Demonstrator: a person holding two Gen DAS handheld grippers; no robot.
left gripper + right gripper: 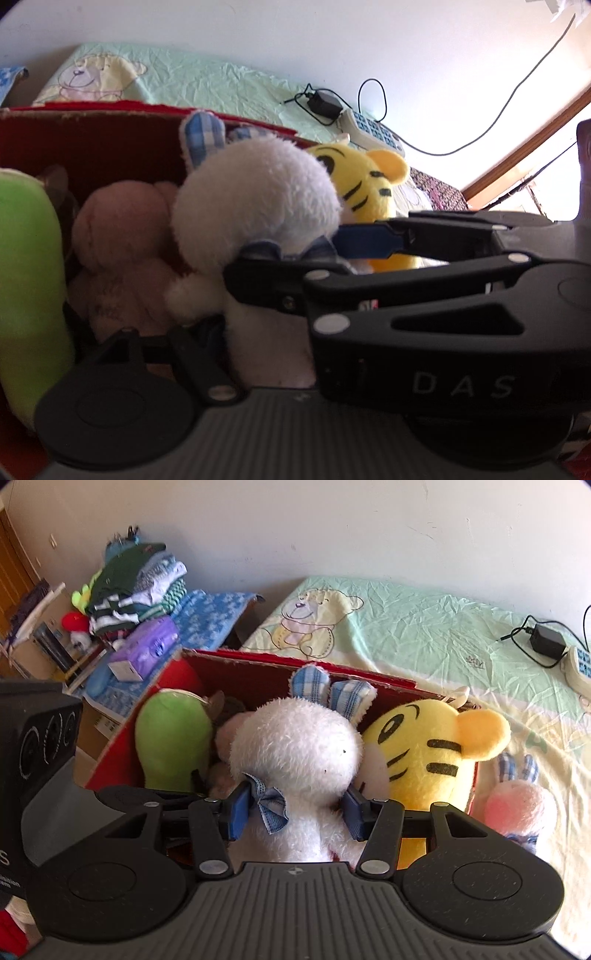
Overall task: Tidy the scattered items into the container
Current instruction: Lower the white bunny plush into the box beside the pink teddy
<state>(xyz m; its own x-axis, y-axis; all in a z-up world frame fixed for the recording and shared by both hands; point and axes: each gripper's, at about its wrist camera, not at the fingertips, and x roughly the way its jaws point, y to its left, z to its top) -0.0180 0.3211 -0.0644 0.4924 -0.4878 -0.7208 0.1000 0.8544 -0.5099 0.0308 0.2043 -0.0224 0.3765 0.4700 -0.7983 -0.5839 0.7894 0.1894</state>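
Rabbit [299, 746]: soft, light plush; squashes under pressure.
Hold: neck, below the head.
Right gripper [295, 810]: pads clamped on neck.
Left gripper [207, 339]: fingers' state unclear.
Box [258, 672]: nearly full.

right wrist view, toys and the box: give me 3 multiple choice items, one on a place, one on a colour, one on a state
1. Where is the pink bunny?
A on the bed beside the box
B in the box
C on the floor

2. The white bunny's bow is:
A red
B green
C blue

3. The right gripper is:
A open, clear of toys
B shut on the white bunny
C shut on the pink bunny

Answers:
1 A: it lies on the sheet, outside the box wall.
2 C: the ribbon at its neck is blue.
3 B: both pads press its neck from either side.
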